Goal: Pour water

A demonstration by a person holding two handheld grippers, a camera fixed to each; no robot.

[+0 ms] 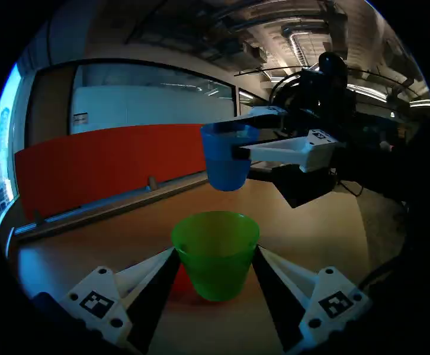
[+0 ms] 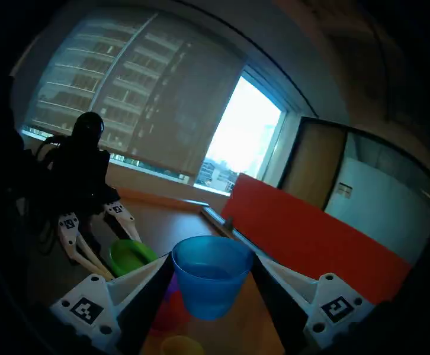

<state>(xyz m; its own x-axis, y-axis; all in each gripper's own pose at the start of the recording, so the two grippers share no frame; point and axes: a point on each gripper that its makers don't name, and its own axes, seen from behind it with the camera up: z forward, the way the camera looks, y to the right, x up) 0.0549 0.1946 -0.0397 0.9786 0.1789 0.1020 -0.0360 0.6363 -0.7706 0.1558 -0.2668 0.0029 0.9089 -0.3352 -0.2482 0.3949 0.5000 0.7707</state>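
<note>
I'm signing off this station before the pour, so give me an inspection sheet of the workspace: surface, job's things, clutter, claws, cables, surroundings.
Surface: wooden table; no spill seen.
Job's things: green cup upright, low at the table; blue cup upright, water inside, held higher.
Clutter: red item behind the green cup; yellow cup rim below the blue cup.
Claws: left claw shut on the green cup; right claw shut on the blue cup.
Cables: dark cables loop above the right claw's body.
Surroundings: red partition along the table; bright window beside lowered blinds.
</note>
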